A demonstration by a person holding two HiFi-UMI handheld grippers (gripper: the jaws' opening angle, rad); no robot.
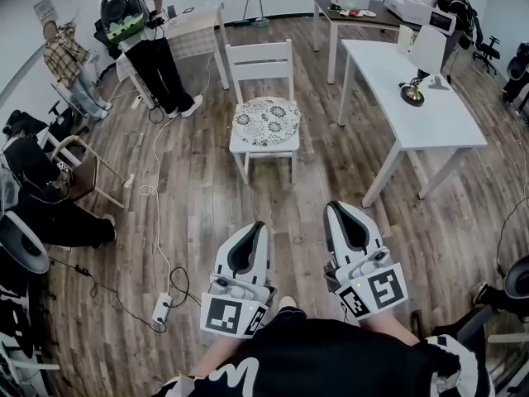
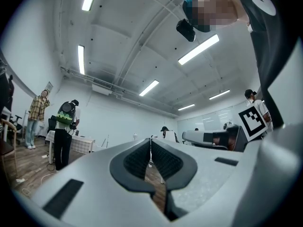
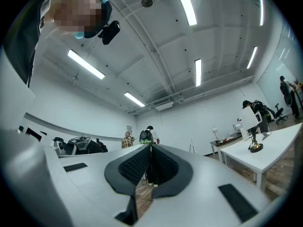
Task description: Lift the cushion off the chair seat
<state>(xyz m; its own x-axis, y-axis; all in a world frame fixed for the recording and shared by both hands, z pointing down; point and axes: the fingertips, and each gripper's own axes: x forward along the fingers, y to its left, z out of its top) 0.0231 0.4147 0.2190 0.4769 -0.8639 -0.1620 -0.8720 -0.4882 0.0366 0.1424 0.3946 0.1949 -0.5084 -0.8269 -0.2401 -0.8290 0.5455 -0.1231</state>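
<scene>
- Head view: the cushion (image 1: 266,121), round with a lacy floral pattern, is sitting flat on the seat of the white chair (image 1: 260,60), up in the middle of the shot on the wood floor (image 1: 198,213).
- Both tools are low in the frame, near the person holding them and well apart from the chair. The left tool (image 1: 256,225) and right tool (image 1: 335,208) sit side by side, both pointing roughly toward the chair.
- A long white worktop (image 1: 446,131) stands just right of the chair with a small dark-and-gold object (image 1: 412,94) on it. A person with a backpack (image 1: 140,31) is standing off to the upper left, and a power strip (image 1: 162,308) lies on the floor at lower left.
- Left gripper view: the left tool (image 2: 150,139) has its jaws pressed together at the tips with nothing caught between them. The backpack person (image 2: 65,136) shows at the left. I can't spot the cushion here.
- Right gripper view: same deal, the right tool (image 3: 151,145) is pressed together and empty. The white worktop (image 3: 270,150) is off to the right, and the backpack person (image 3: 147,135) lines up just past the tips, far back.
</scene>
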